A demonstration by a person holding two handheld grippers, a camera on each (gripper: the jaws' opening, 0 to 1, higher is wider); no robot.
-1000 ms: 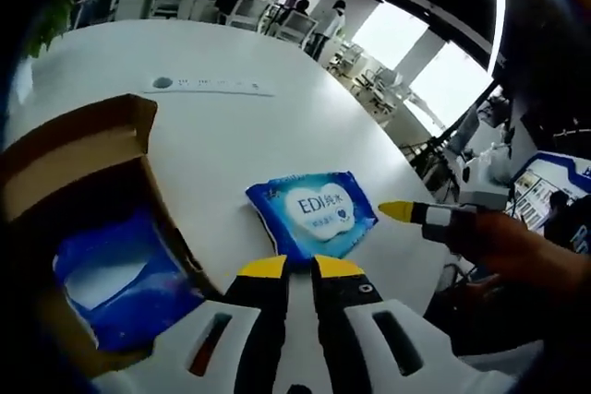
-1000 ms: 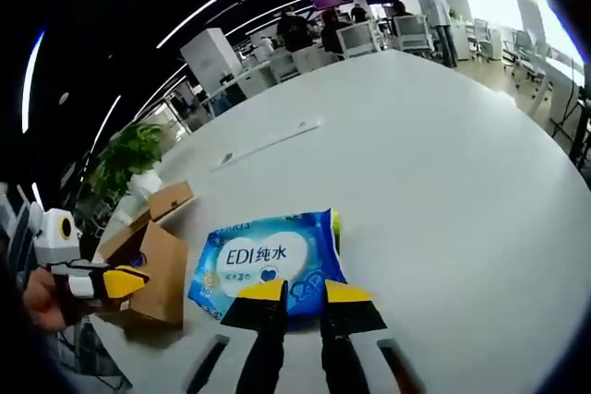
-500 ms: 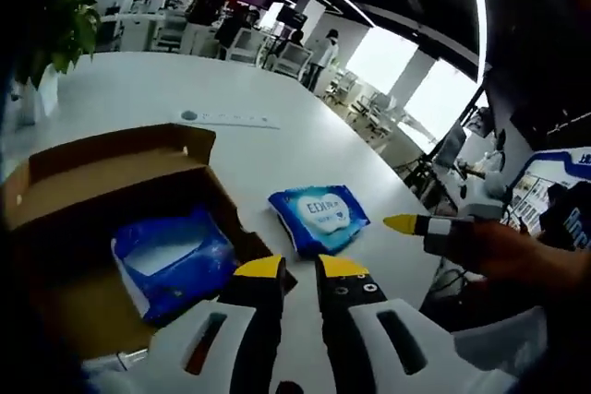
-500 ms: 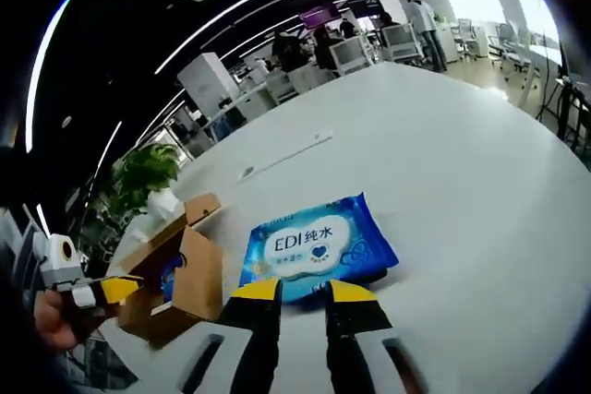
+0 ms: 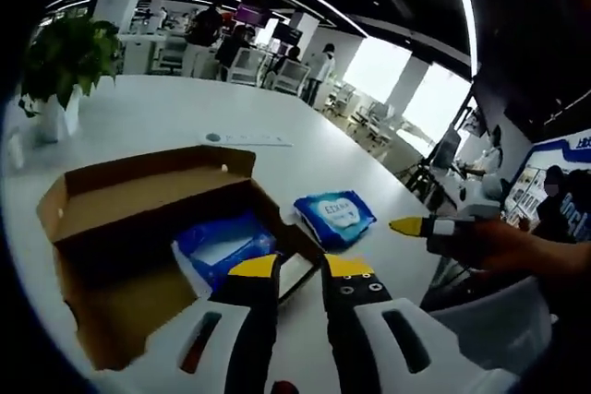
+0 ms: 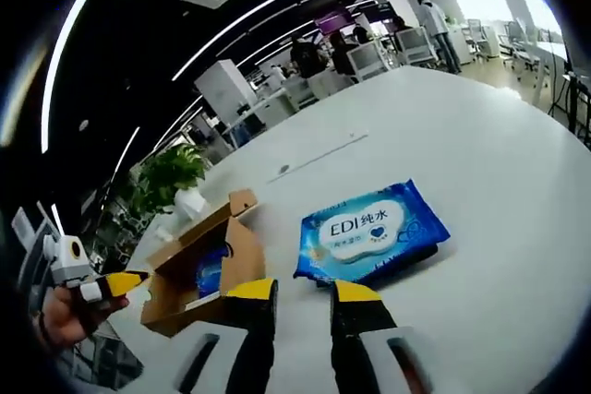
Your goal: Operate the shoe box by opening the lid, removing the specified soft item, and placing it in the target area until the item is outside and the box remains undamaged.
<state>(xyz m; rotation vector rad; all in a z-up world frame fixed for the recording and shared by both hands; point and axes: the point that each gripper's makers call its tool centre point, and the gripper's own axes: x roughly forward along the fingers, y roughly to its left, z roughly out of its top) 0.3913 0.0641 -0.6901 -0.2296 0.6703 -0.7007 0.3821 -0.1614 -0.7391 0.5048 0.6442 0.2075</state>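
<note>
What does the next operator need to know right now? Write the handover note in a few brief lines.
Left gripper: open, holding nothing, near the box.
Right gripper: open, holding nothing, short of the pack.
Shoe box: lid open, no damage visible, on the white table.
Wipes pack: out of the box, flat on the table beside it.
A second blue pack lies inside the box.
Done: lid opened, one pack out.
Left: confirm the target area; decide on the second pack.

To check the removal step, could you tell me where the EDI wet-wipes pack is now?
The EDI wet-wipes pack lies flat on the white table, outside and right of the open cardboard box.
</note>
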